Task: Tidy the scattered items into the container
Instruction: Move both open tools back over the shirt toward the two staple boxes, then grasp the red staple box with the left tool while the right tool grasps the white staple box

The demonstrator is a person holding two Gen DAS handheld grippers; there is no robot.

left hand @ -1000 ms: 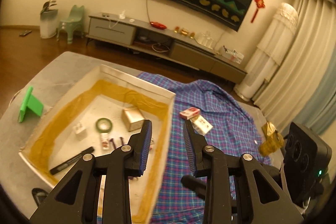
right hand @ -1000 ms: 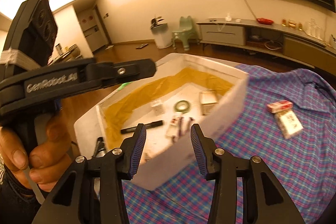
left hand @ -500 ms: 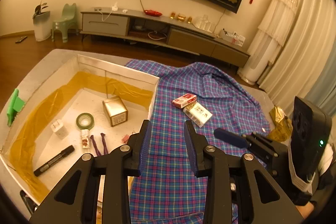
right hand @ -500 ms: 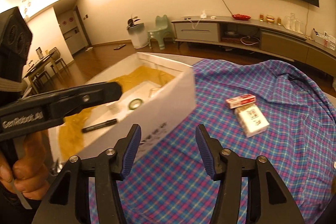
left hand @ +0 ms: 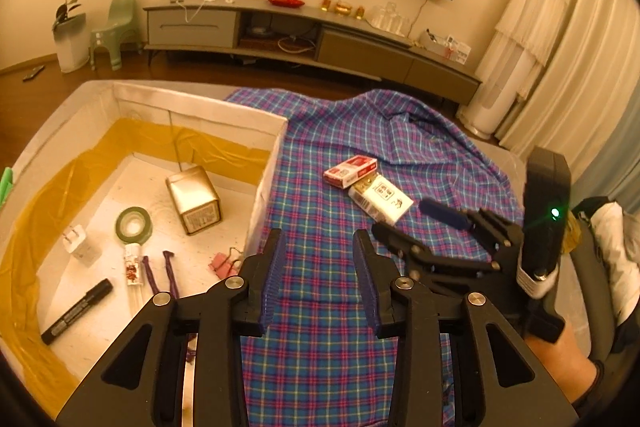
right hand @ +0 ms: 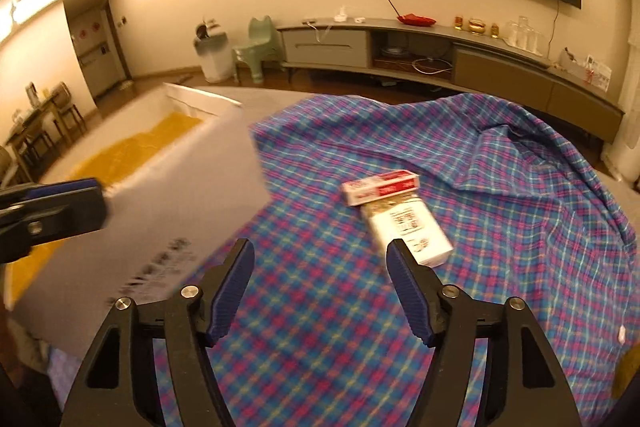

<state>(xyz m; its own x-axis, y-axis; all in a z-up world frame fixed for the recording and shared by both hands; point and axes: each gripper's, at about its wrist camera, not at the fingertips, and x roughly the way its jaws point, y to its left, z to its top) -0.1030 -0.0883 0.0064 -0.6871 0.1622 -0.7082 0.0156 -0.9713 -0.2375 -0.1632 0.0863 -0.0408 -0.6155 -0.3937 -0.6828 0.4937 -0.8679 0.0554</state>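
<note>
Both claws empty: the right gripper [right hand: 320, 259] hangs spread wide over the plaid cloth [right hand: 500, 187], its right fingertip just short of the white pack [right hand: 412, 227], with the red-and-white box [right hand: 380, 187] touching that pack's far end. Left gripper [left hand: 318, 247], jaws parted more narrowly, hovers beside the white container's wall [left hand: 264, 195]; marker [left hand: 76, 311], tape roll [left hand: 134, 225] and tin [left hand: 194, 199] lie inside. From the right wrist that container's near wall is blurred, print probably unreadable.
</note>
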